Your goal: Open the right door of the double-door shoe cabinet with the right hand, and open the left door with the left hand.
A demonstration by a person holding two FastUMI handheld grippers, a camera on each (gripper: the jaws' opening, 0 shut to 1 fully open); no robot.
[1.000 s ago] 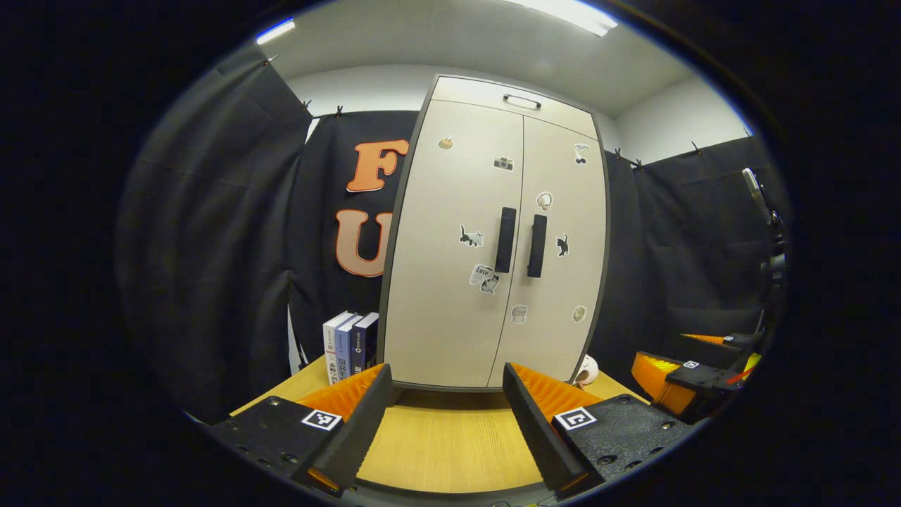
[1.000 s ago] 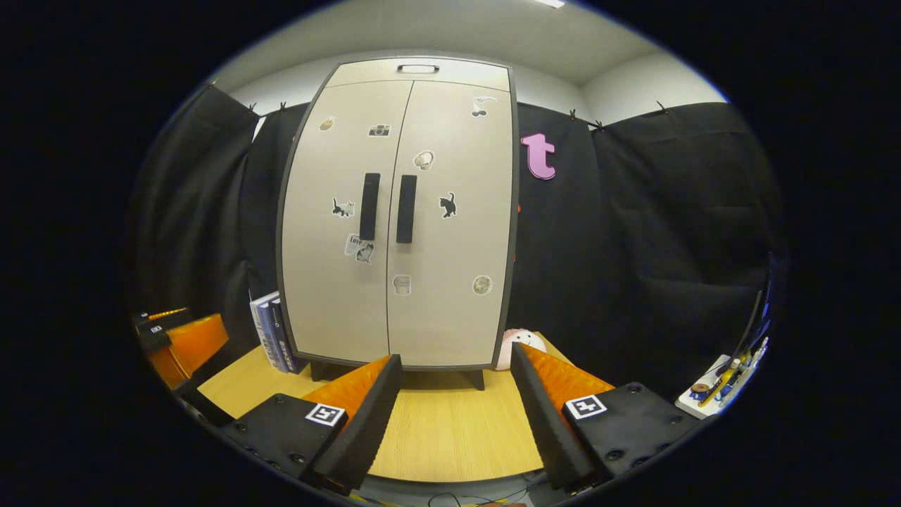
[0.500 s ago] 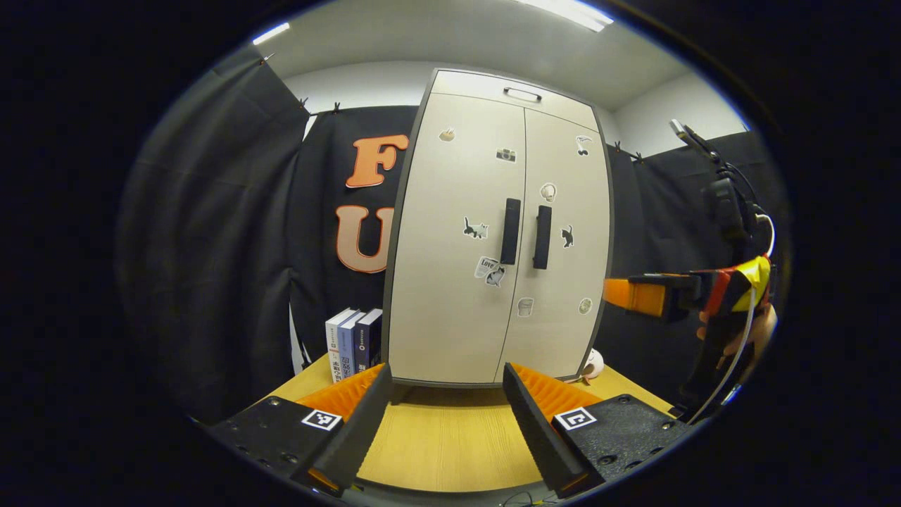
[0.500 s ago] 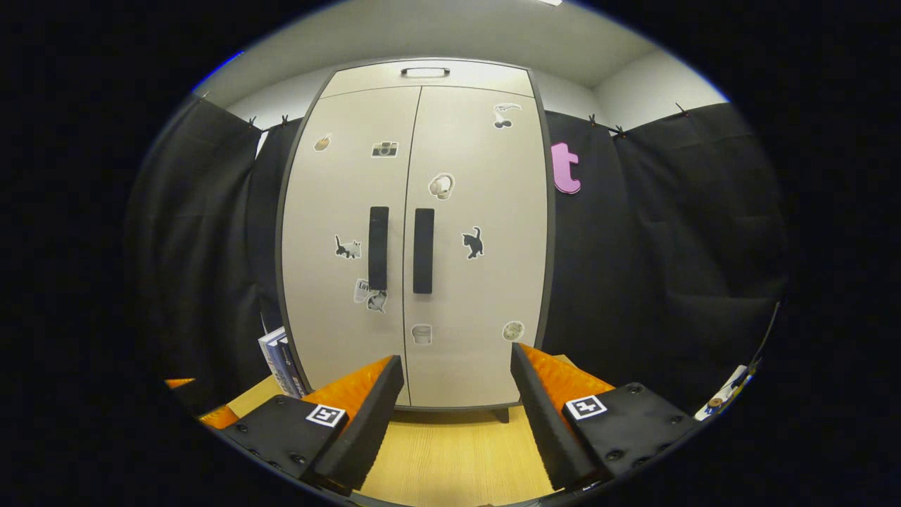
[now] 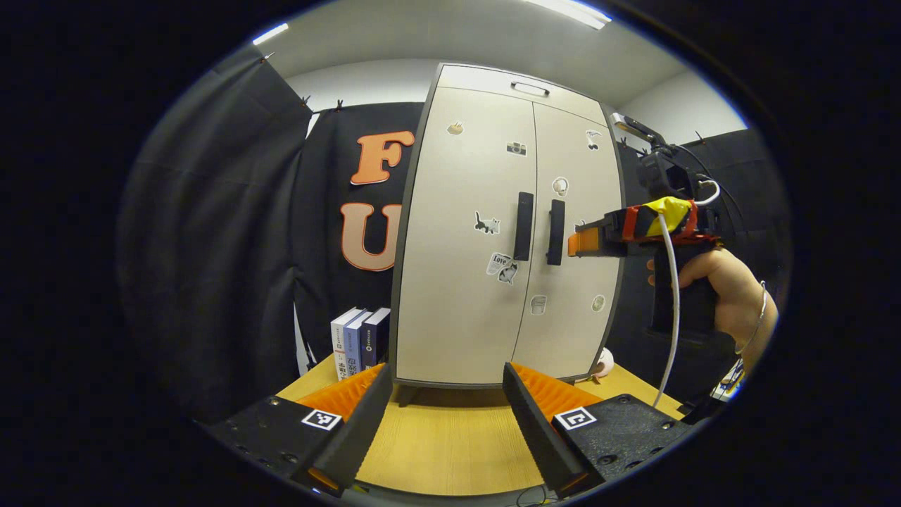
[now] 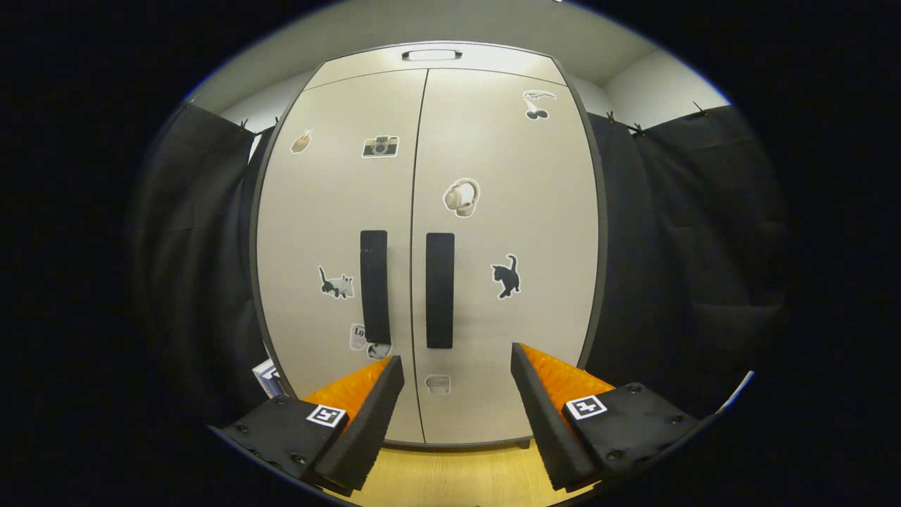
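Observation:
The beige double-door shoe cabinet (image 5: 486, 232) (image 6: 422, 211) stands on a wooden table, both doors closed. Two dark vertical handles sit beside the centre seam: the left handle (image 5: 523, 226) (image 6: 374, 285) and the right handle (image 5: 556, 232) (image 6: 439, 289). My right gripper (image 6: 456, 394) is open, close in front of the doors and just below the handles. In the left gripper view that right gripper (image 5: 578, 240), held by a hand (image 5: 718, 282), hovers just right of the right handle. My left gripper (image 5: 443, 415) is open, low over the table, well back from the cabinet.
Several upright books (image 5: 359, 340) stand left of the cabinet on the wooden table (image 5: 443, 443). A small pale round object (image 5: 603, 363) lies at the cabinet's right foot. Black cloth walls close in on both sides.
My right gripper has risen and moved closer to the cabinet, with the handles now larger and nearer its fingers. My left gripper has barely moved.

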